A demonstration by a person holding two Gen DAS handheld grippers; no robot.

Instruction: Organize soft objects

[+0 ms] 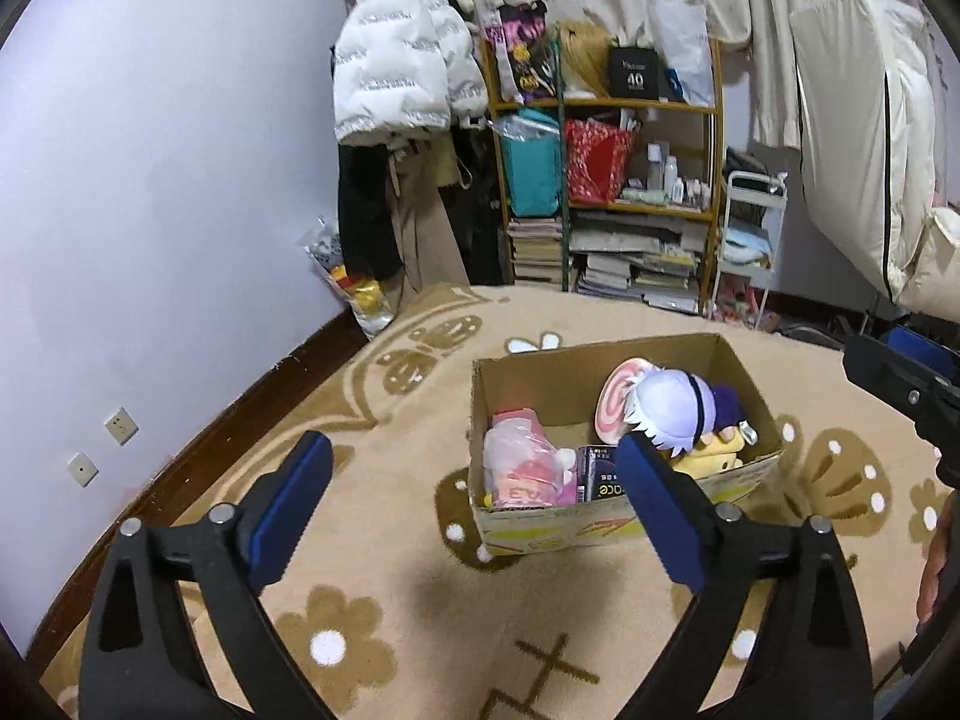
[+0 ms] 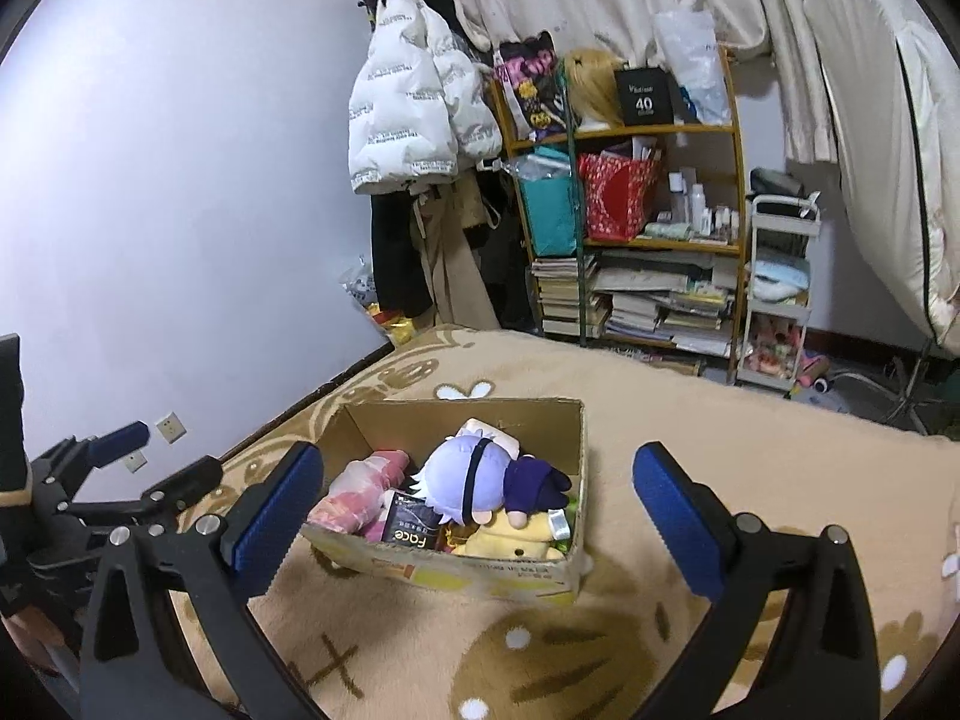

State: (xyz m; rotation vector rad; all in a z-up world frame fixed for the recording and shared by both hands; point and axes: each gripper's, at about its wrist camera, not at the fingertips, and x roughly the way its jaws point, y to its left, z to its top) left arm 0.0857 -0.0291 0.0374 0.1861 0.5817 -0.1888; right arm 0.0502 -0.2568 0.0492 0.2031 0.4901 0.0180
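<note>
Left wrist view: left gripper [image 1: 474,507], black arms with blue ribbed pads, jaws wide apart, nothing between them, hovering over the beige carpet with brown flower pattern [image 1: 372,612]. Beyond the fingertips sits an open brown cardboard box [image 1: 600,531] on the carpet. Inside it: a plush doll with pale lilac hair and a black headband [image 1: 672,408] at the right end, lying on a yellow plush [image 1: 711,459]; a pink plush in clear plastic wrap [image 1: 525,468] at the left end; a small black carton [image 1: 603,477] between them.

Right wrist view: right gripper [image 2: 477,507], jaws spread wide and empty, box ahead between the pads. Wooden shelf of books and bags [image 2: 636,240] against the far wall.
</note>
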